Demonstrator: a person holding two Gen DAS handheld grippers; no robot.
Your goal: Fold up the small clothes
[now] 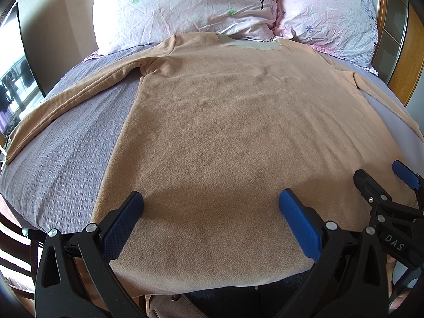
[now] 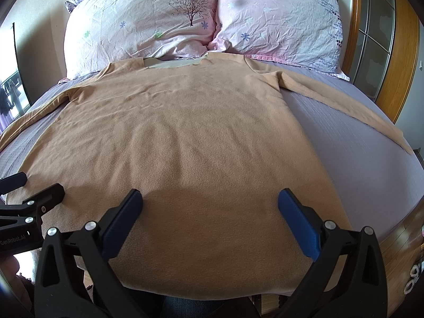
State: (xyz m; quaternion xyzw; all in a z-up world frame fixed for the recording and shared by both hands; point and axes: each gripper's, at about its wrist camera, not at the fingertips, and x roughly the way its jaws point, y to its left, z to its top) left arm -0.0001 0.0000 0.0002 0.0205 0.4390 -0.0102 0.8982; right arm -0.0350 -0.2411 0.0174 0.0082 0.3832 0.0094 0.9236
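Note:
A tan long-sleeved fleece top (image 1: 225, 122) lies flat on the bed, neck toward the pillows, both sleeves spread outward; it also shows in the right wrist view (image 2: 180, 132). My left gripper (image 1: 210, 202) is open and empty, hovering over the left part of the hem. My right gripper (image 2: 210, 201) is open and empty over the right part of the hem. The right gripper shows at the right edge of the left wrist view (image 1: 381, 182). The left gripper shows at the left edge of the right wrist view (image 2: 34, 188).
The bed has a grey-purple textured sheet (image 1: 66, 145) (image 2: 357, 137). Two floral pillows (image 1: 185, 5) (image 2: 278, 16) lie at the head. A wooden headboard frame (image 2: 397, 53) stands at the right. The bed's near edge is just below the hem.

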